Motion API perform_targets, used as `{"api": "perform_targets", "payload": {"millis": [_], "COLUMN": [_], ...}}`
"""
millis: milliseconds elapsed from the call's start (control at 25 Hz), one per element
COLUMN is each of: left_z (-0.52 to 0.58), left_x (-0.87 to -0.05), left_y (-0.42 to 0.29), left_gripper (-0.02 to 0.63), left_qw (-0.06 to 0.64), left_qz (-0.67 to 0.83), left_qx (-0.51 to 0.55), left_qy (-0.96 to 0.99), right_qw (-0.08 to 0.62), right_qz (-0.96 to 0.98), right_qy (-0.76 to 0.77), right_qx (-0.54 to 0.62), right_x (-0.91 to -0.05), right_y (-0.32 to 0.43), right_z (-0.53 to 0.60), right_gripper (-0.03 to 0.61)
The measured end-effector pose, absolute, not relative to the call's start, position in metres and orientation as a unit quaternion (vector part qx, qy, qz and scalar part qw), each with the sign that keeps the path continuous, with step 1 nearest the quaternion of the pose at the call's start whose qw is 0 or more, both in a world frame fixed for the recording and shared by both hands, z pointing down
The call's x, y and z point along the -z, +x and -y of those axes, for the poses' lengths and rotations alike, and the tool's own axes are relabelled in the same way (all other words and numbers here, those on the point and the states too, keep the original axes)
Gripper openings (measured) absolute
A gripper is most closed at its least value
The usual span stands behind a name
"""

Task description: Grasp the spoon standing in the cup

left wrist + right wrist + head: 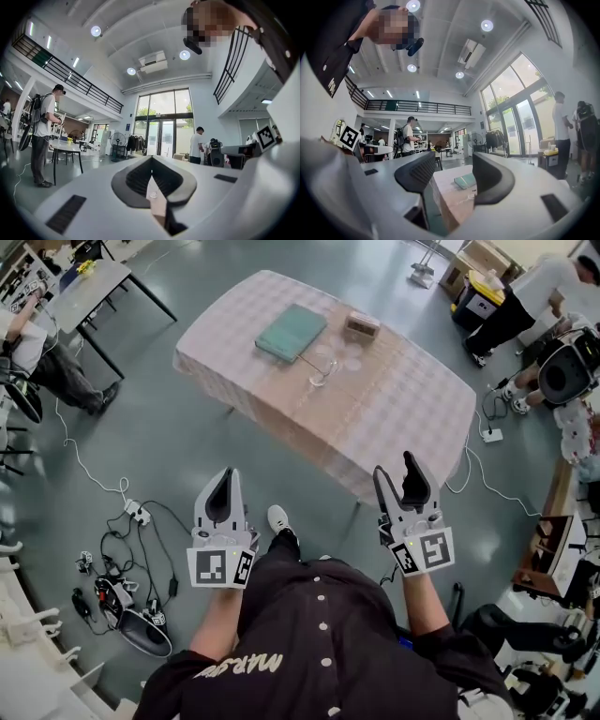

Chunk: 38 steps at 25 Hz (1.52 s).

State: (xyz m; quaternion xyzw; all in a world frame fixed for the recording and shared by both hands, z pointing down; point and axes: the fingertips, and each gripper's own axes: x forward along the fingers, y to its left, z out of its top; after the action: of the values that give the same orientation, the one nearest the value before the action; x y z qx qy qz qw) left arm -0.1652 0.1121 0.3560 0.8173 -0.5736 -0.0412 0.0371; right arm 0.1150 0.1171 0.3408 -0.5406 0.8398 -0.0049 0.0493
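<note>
In the head view, a clear cup [323, 372] with a thin spoon leaning in it stands near the middle of a table covered with a checked cloth [394, 409]. Both grippers hang well short of the table, over the floor in front of the person. My left gripper [224, 486] has its jaws pressed together on nothing; in the left gripper view only a sliver of the table [157, 206] and a small clear cup [152, 194] show between them. My right gripper [404, 479] is open and empty. Its view frames the table's near corner [447, 201] between the jaws.
A teal book [292, 331] and a small brown box [361, 326] lie on the table's far side, with another clear glass [352, 361] beside the cup. Cables and a power strip [137, 513] litter the floor at left. People and gear stand at right [511, 315].
</note>
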Motion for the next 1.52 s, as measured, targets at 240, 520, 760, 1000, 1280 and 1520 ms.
{"api": "perform_targets", "payload": {"millis": [240,520,760,1000,1280,1520], "left_z": [-0.051,-0.002,0.032,0.064,0.119,0.169], "left_x": [-0.354,-0.351,-0.364,-0.367,-0.361,-0.353], "left_y": [-0.174,-0.186,-0.190,-0.184,-0.168,-0.148], "left_gripper": [0.009,0.009,0.009,0.009,0.010,0.009], "left_qw": [0.041,0.045,0.058,0.054,0.066,0.060], "left_qz": [0.559,0.527,0.510,0.499,0.504,0.508], "left_qx": [0.042,0.048,0.037,0.037,0.044,0.045], "left_qy": [0.827,0.848,0.858,0.864,0.860,0.858], "right_qw": [0.042,0.036,0.028,0.024,0.040,0.034], "right_qz": [-0.835,-0.825,-0.819,-0.818,-0.829,-0.835], "right_qy": [-0.549,-0.563,-0.573,-0.575,-0.557,-0.549], "right_qx": [0.004,-0.004,0.006,0.016,0.028,0.025], "right_x": [-0.339,-0.336,-0.345,-0.358,-0.356,-0.357], "right_y": [0.100,0.073,0.062,0.067,0.072,0.083], "right_z": [-0.060,-0.012,0.010,0.045,0.099,0.140], "right_gripper": [0.230,0.229,0.225,0.222,0.221,0.219]}}
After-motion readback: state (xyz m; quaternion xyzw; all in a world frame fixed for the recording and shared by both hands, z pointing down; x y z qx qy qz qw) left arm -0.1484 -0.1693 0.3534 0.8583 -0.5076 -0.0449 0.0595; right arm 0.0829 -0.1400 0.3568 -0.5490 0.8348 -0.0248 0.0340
